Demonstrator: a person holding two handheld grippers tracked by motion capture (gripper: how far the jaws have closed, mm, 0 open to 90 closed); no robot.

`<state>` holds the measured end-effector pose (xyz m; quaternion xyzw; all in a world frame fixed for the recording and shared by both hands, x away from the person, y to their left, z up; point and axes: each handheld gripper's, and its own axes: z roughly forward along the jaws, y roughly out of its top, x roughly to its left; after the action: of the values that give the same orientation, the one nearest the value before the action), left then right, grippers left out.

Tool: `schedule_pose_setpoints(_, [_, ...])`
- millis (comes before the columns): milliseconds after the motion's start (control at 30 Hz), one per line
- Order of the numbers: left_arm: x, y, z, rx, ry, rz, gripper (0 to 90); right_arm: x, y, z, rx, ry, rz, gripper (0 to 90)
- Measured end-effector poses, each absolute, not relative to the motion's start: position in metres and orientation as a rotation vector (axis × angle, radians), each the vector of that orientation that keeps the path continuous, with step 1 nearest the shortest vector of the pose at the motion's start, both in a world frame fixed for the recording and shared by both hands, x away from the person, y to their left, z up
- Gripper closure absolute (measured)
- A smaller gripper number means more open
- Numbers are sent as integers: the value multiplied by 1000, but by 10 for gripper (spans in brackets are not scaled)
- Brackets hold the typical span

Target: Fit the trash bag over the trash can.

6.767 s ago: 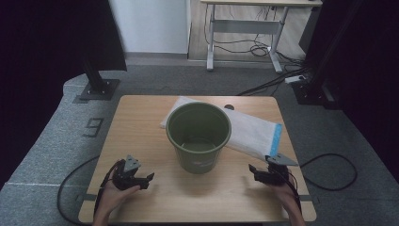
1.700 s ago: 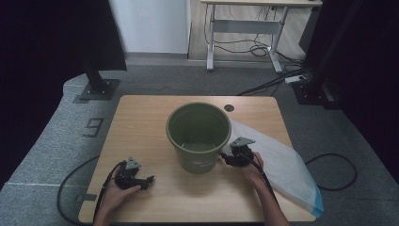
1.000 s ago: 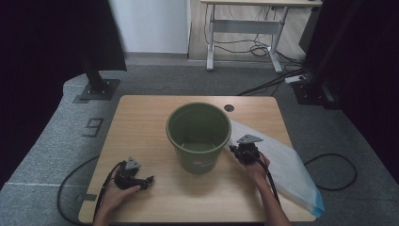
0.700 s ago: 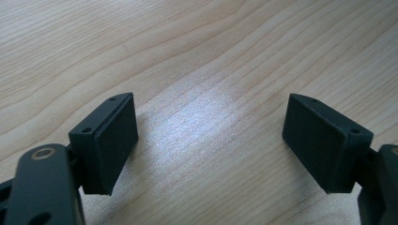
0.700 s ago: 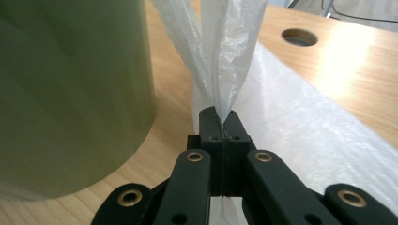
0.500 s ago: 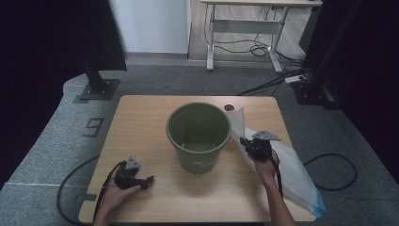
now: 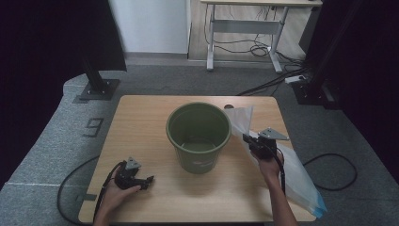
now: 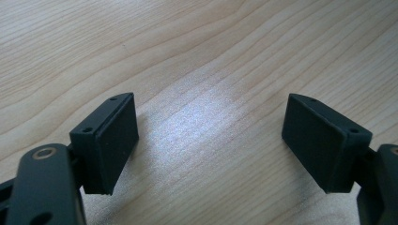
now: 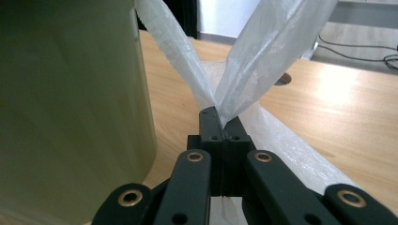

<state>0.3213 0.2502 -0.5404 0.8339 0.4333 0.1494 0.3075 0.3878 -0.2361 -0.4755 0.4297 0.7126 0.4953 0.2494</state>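
Note:
A green bucket (image 7: 198, 136) stands upright in the middle of the wooden table (image 7: 141, 122), and its wall fills the left of the right gripper view (image 9: 70, 103). A white translucent plastic bag (image 7: 291, 172) lies to its right and hangs over the table's right front edge. My right gripper (image 7: 248, 141) is shut on a fold of the bag (image 9: 244, 61) just right of the bucket, lifting part of it. Near the front left my left gripper (image 7: 147, 181) rests on the table, open, with only bare wood between its pads (image 8: 117, 140).
A round cable hole (image 7: 229, 107) is in the table behind the bucket. Black stands (image 7: 96, 80) and a desk frame (image 7: 244, 28) are on the floor beyond the table. Cables trail from both grippers off the front edge.
The right gripper has moved right, away from the bucket's side, and raised a fold of the bag it holds. Earlier the bag lay flat behind the bucket. The left gripper has stayed put.

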Motion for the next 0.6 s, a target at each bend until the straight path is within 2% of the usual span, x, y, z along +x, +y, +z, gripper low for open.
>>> schedule_pose_setpoints(600, [322,250,-541,2205,1138,395,189,377,-243,-440,1132,1876,1417,888])
